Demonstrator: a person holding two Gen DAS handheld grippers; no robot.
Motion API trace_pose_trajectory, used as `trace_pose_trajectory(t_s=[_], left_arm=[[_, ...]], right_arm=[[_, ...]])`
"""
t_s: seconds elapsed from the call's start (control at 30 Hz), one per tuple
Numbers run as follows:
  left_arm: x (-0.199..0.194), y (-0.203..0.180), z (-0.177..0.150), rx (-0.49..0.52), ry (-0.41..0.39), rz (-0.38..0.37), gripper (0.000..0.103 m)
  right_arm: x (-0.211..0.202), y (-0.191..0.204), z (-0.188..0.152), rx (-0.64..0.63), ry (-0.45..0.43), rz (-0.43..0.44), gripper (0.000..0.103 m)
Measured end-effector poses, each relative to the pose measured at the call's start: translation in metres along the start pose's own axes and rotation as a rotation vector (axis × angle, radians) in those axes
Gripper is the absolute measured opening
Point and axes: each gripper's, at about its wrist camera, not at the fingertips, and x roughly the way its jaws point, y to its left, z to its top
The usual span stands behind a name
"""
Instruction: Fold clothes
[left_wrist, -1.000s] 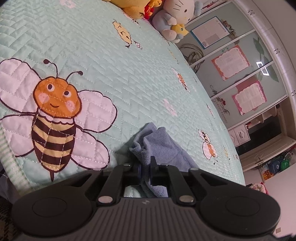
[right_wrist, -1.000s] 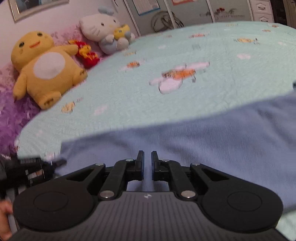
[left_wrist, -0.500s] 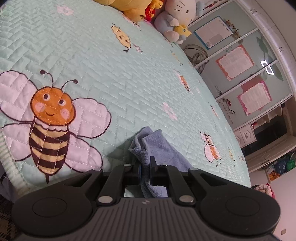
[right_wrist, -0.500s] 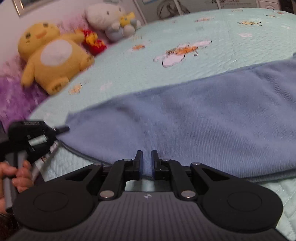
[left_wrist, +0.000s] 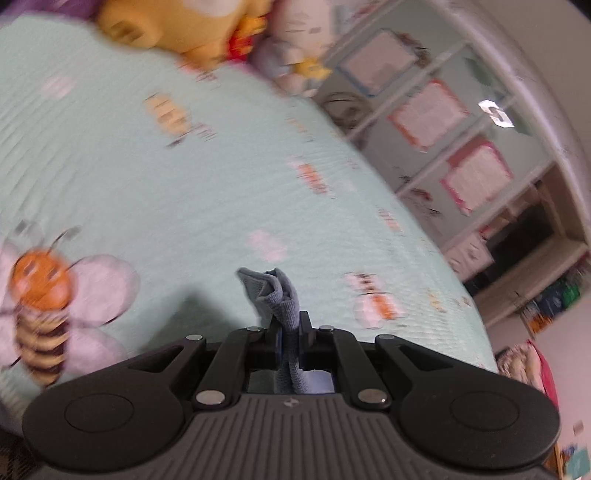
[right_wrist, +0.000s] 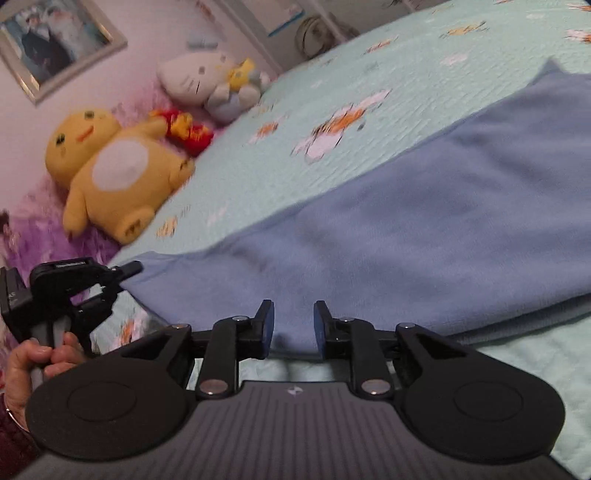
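Left gripper (left_wrist: 289, 334): fingers clamped on a bunched corner of the blue cloth (left_wrist: 279, 295), which stands up between them above the bed (left_wrist: 184, 177); this view is blurred. Right gripper (right_wrist: 294, 322): fingers apart, having just been opening, with the near edge of the cloth (right_wrist: 424, 221) between them, apparently unpressed. The cloth lies folded across the green quilt. A hand (right_wrist: 31, 356) holds the left gripper at the cloth's corner. Stuffed toys (right_wrist: 110, 173) sit at the bed's far end.
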Motion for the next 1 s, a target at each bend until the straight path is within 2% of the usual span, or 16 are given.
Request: trace_pose_trajectory(t_s=[0.1,0.23,0.37,0.5,0.6,0.67,0.7,0.77,0.87,0.93,1.0], left_arm=[[-0.008,-0.056,0.007,0.136,-0.025,-0.076,0.005],[-0.014,-0.15,-0.007,0.394,-0.031,-0.175,0.005],[-0.004,-0.249,-0.055,0.691,0.002,-0.242,0.005],[0.025,-0.318,-0.135,0.975,0.103,-0.282,0.005],[0.065,-0.34,-0.211,1.173,0.233,-0.293,0.005],[0.094,-0.34,-0.264,1.31,0.296,-0.265,0.005],[0.107,-0.335,-0.284,1.348,0.337,-0.251,0.005],[0.119,-0.321,-0.312,1.414,0.341,-0.23,0.005],[0.119,-0.308,-0.325,1.452,0.279,-0.243,0.007],[0.117,-0.307,-0.322,1.454,0.257,-0.259,0.011],[0.115,-0.304,-0.323,1.466,0.242,-0.273,0.016]], right_arm=[[-0.024,-0.025,0.005,0.066,-0.066,-0.008,0.025],[-0.058,-0.059,0.012,0.107,-0.164,-0.024,0.025],[-0.09,-0.097,0.011,0.151,-0.265,-0.046,0.025],[-0.11,-0.134,0.011,0.225,-0.347,-0.057,0.027],[-0.118,-0.161,0.018,0.296,-0.402,-0.064,0.03],[-0.123,-0.176,0.021,0.327,-0.428,-0.066,0.032],[-0.123,-0.183,0.022,0.342,-0.431,-0.06,0.034],[-0.122,-0.191,0.023,0.367,-0.425,-0.046,0.035],[-0.12,-0.199,0.025,0.402,-0.424,-0.012,0.037],[-0.118,-0.203,0.027,0.424,-0.423,0.014,0.045],[-0.115,-0.203,0.03,0.439,-0.41,0.037,0.048]])
